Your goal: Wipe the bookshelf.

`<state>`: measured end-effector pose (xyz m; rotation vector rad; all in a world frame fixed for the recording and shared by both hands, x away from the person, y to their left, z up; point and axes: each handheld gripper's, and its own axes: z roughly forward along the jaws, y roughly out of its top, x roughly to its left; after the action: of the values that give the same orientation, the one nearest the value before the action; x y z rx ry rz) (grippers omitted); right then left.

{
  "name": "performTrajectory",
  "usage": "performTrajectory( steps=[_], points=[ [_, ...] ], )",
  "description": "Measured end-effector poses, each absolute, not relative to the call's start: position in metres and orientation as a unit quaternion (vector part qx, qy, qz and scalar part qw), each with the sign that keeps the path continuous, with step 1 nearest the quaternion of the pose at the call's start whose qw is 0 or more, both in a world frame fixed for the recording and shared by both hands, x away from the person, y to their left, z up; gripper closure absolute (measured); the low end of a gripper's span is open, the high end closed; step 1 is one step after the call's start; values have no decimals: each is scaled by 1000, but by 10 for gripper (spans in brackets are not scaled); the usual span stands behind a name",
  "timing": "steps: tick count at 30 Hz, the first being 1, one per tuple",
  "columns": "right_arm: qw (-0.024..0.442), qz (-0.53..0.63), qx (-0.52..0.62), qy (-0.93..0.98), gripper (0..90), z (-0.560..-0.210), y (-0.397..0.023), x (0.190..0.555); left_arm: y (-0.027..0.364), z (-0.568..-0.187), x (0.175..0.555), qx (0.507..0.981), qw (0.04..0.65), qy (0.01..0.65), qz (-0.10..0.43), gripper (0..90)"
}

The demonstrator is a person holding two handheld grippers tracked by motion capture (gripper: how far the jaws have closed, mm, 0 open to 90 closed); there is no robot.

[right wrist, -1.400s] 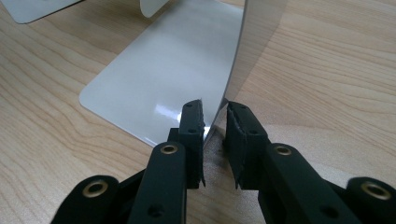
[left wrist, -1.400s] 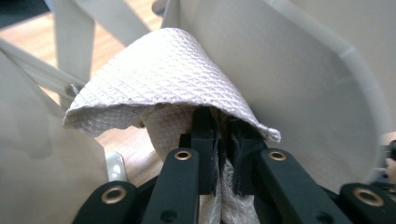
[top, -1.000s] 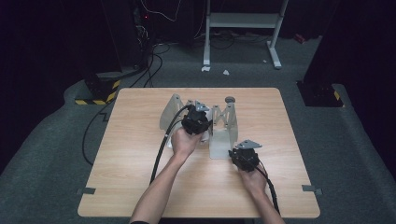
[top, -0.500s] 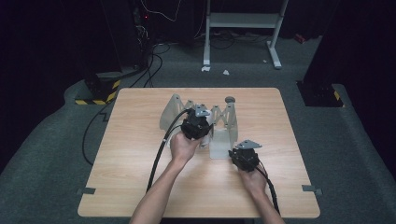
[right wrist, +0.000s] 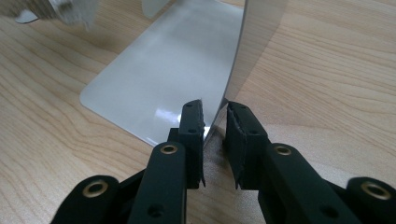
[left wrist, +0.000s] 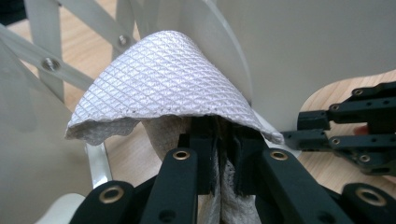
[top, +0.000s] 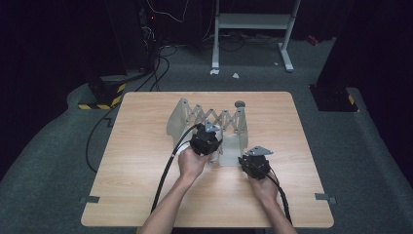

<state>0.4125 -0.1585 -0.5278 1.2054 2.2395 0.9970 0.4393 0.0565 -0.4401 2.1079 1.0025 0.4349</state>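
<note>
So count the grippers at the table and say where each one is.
2. The left gripper sits at the white expanding rack, shut on an embossed paper towel. The right gripper is at the rack's right end panel, jaws astride its edge.

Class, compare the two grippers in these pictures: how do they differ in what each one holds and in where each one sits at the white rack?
The left gripper is shut on a quilted paper towel; the right gripper grips the thin upright end plate of the white folding rack.
The left gripper sits inside the rack, between its end plates; the right gripper sits at the rack's near outer corner.
Both have black jaws, nearly closed.
</note>
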Motion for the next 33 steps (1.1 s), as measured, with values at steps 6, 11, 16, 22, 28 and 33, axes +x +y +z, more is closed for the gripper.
performTrajectory(
  steps=[6, 11, 16, 22, 28, 33],
  points=[
    [203, 358, 433, 802, 769, -528, -158, 413, 54, -453, 444, 829, 359, 397, 162, 811],
    [203, 358, 432, 802, 768, -528, -158, 412, 52, -465, 450, 833, 346, 403, 154, 810],
    [203, 358, 432, 802, 768, -528, -158, 412, 51, -476, 457, 837, 332, 409, 149, 810],
    [203, 358, 432, 803, 768, -528, -158, 412, 47, -490, 461, 842, 316, 414, 141, 812],
    [203, 357, 431, 803, 768, -528, -158, 412, 49, -482, 457, 841, 326, 409, 138, 812],
    [203, 357, 431, 803, 767, -528, -158, 412, 55, -465, 449, 834, 349, 402, 143, 812]
  ],
)
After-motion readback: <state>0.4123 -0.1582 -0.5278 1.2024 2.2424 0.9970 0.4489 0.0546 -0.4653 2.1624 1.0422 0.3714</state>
